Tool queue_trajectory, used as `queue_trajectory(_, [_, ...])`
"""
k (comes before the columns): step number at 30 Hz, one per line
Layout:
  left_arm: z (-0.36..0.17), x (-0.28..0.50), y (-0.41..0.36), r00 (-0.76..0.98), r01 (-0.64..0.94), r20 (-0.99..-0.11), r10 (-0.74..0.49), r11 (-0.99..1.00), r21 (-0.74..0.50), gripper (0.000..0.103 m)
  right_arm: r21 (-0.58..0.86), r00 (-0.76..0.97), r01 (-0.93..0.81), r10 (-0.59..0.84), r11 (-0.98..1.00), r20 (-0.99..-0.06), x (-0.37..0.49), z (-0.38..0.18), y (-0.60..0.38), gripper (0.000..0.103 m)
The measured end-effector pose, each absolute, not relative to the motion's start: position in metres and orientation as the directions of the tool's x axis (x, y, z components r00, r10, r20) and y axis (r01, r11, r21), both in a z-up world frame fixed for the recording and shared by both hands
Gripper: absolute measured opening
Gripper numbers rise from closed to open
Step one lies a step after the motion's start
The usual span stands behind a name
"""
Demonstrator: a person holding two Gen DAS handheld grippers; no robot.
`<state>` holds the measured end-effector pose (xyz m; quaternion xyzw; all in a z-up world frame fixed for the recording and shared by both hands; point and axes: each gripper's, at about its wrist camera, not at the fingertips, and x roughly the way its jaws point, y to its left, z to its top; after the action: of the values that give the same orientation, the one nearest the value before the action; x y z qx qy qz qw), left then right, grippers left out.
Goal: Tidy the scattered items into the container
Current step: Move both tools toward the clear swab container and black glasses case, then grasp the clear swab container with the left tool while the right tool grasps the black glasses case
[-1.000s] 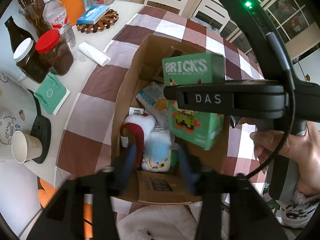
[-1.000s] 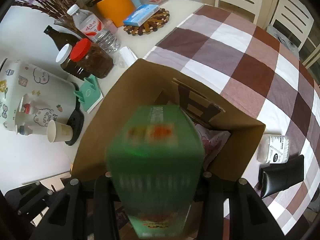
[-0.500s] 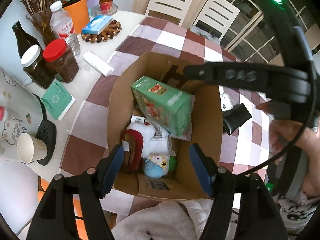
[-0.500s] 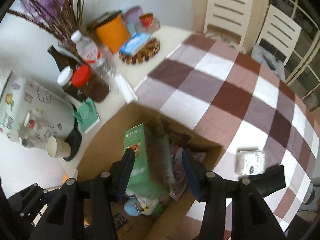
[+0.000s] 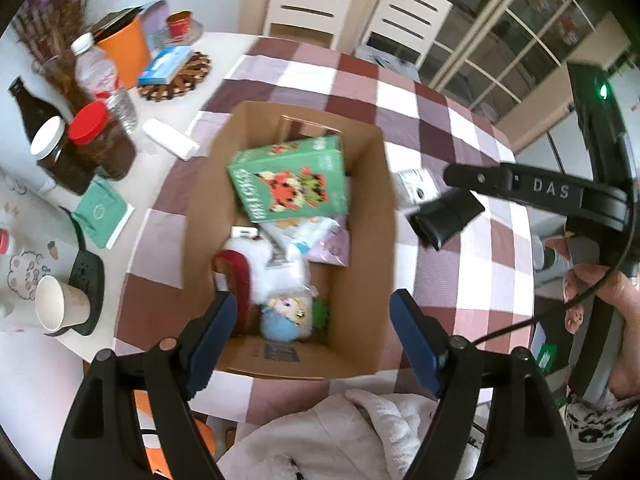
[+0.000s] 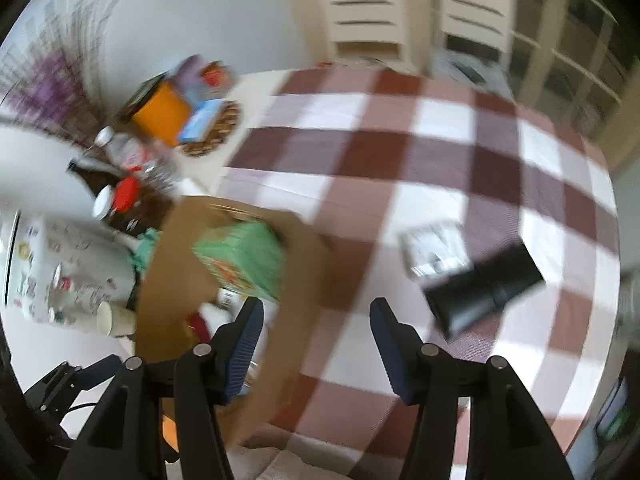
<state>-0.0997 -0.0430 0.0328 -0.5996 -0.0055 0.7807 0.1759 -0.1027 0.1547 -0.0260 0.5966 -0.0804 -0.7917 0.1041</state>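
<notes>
Green box [image 5: 290, 182] dropped into carton [image 5: 372, 216]; right tongs [image 6: 316, 340] opening.

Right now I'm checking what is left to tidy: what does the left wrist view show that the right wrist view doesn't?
Only the left wrist view: the box's lower contents, a blue plush toy and a red-and-white item; also the right gripper from outside, empty.

Only the right wrist view: the right gripper from behind, jaws just opened, nothing between them.

Both: cardboard box, green Bricks box inside, black case and white packet on the checked cloth.
</notes>
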Motion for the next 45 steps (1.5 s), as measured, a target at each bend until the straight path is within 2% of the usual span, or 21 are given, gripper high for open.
queue_trajectory(9, [0.031, -0.087, 0.025, -0.136, -0.396, -0.932, 0.337, -0.880, -0.261, 0.080, 0.304, -0.247, -0.234, -0.246, -0.923, -0.937, -0.067, -0.064, 0.267, 0.057])
queue_trajectory(19, [0.055, -0.103, 0.135, -0.087, -0.522, -0.885, 0.457, -0.778, -0.350, 0.081, 0.346, -0.270, -0.404, -0.251, -0.847, -0.930, -0.052, -0.091, 0.344, 0.057])
queue_trajectory(21, [0.053, -0.115, 0.154, -0.093, -0.528, -0.887, 0.453, -0.778, -0.341, 0.087, 0.355, -0.274, -0.427, -0.255, -0.832, -0.927, -0.054, -0.097, 0.355, 0.057])
queue_trajectory(26, [0.020, -0.160, 0.188, -0.118, -0.496, -0.923, 0.367, -0.827, -0.265, 0.087, 0.394, -0.277, -0.476, -0.291, -0.786, -0.916, -0.065, -0.116, 0.371, 0.057])
queue_trajectory(35, [-0.094, -0.220, 0.223, -0.037, -0.465, -0.990, 0.132, -0.880, -0.100, 0.087, 0.490, -0.272, -0.537, -0.409, -0.686, -0.871, -0.110, -0.158, 0.382, 0.061])
queue_trajectory(45, [-0.149, -0.242, 0.230, -0.031, -0.491, -0.996, 0.081, -0.869, -0.056, 0.087, 0.456, -0.209, -0.569, -0.416, -0.685, -0.885, -0.153, -0.200, 0.379, 0.061])
